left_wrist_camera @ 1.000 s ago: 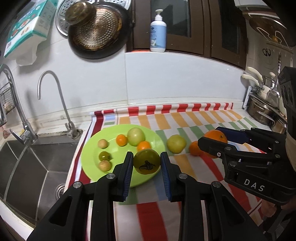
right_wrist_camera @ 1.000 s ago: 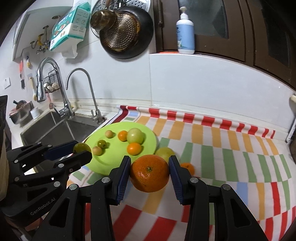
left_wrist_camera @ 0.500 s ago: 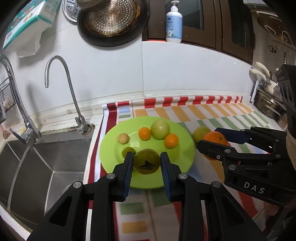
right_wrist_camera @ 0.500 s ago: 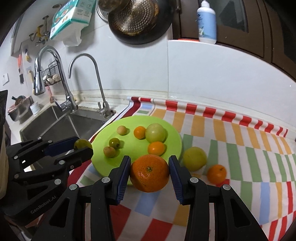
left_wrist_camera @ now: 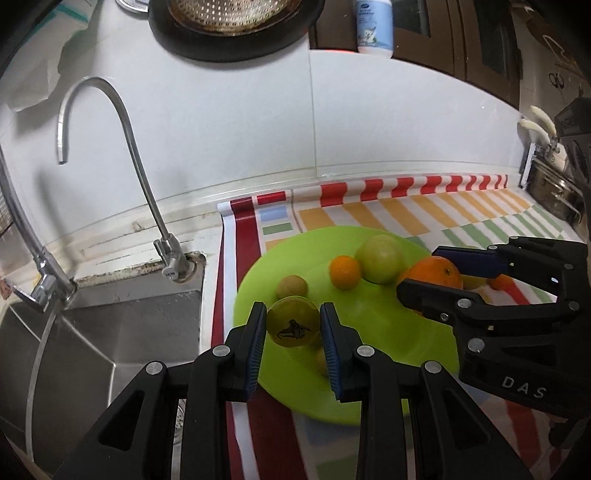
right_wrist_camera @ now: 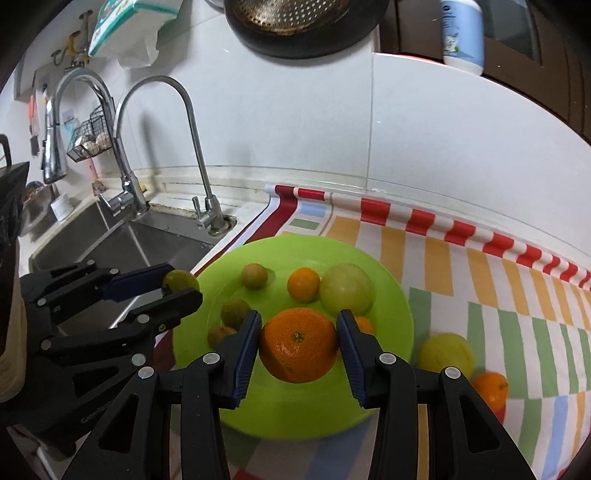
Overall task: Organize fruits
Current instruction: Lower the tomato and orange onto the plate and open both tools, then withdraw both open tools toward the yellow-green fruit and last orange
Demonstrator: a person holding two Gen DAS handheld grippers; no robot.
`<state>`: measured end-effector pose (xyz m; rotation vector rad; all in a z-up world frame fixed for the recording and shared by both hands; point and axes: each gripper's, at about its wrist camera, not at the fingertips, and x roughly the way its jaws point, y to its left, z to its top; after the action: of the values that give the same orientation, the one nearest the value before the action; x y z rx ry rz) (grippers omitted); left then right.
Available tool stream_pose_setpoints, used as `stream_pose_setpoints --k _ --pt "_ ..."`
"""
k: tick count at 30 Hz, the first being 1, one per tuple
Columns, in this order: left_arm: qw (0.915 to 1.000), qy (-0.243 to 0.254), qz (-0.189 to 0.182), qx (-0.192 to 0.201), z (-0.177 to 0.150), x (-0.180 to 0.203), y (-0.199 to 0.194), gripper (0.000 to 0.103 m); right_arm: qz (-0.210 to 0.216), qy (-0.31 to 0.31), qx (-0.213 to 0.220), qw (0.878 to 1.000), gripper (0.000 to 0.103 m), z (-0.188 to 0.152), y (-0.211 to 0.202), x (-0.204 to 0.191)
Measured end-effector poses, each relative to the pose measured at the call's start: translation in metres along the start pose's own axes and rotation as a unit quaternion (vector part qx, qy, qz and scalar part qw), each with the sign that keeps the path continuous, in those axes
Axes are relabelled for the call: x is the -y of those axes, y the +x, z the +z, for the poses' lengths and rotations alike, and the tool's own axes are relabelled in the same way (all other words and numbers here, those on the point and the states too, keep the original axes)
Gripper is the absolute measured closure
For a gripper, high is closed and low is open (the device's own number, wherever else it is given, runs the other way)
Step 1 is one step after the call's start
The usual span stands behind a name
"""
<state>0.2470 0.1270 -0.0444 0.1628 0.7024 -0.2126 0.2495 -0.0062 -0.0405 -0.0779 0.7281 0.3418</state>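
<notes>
My left gripper is shut on a small green fruit with a black sticker, held over the near left part of the lime green plate. My right gripper is shut on a large orange above the plate's near middle. On the plate lie a big pale green fruit, a small orange and several small brownish-green fruits. A yellow-green fruit and another small orange lie on the striped cloth to the right of the plate.
A steel sink with a curved tap lies left of the plate. The striped cloth covers the counter to the right. Pots stand at the far right. A pan hangs on the wall above.
Both grippers have moved left and forward with their fruits, from above the cloth to above the plate. The plate now looks closer and larger.
</notes>
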Motion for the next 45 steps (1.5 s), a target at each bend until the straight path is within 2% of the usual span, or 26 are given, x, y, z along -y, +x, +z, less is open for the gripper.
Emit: stream_pose_setpoints --k 8,11,13,24,26,28,37,45 --pt "0.9998 0.01 -0.019 -0.006 0.01 -0.008 0.032 0.072 0.0 -0.008 -0.011 1.0 0.059 0.011 0.029 0.0" --pt "0.9996 0.01 -0.024 -0.006 0.012 -0.007 0.036 0.067 0.005 0.002 -0.002 1.0 0.049 0.016 0.028 0.006" --pt "0.9998 0.01 -0.015 -0.005 0.012 -0.005 0.034 0.066 -0.006 0.001 0.009 1.0 0.048 0.017 0.024 0.009" --pt "0.9997 -0.022 -0.001 0.009 0.007 0.013 -0.013 0.056 -0.028 0.02 0.02 0.999 0.048 -0.002 -0.015 0.025" --pt "0.9995 -0.028 0.001 0.014 0.006 0.017 -0.024 0.053 -0.03 0.025 0.027 0.999 0.042 -0.006 -0.026 0.027" --pt "0.9992 -0.035 0.003 0.02 0.006 0.021 -0.034 0.051 -0.033 0.029 0.036 0.998 0.041 -0.01 -0.037 0.03" --pt "0.9975 -0.053 0.009 0.045 0.002 0.062 -0.077 0.041 -0.044 0.023 0.065 0.997 0.04 -0.027 -0.094 0.051" --pt "0.9966 -0.048 0.012 0.067 0.005 0.102 -0.094 0.034 -0.057 0.017 0.075 0.995 0.04 -0.041 -0.126 0.08"
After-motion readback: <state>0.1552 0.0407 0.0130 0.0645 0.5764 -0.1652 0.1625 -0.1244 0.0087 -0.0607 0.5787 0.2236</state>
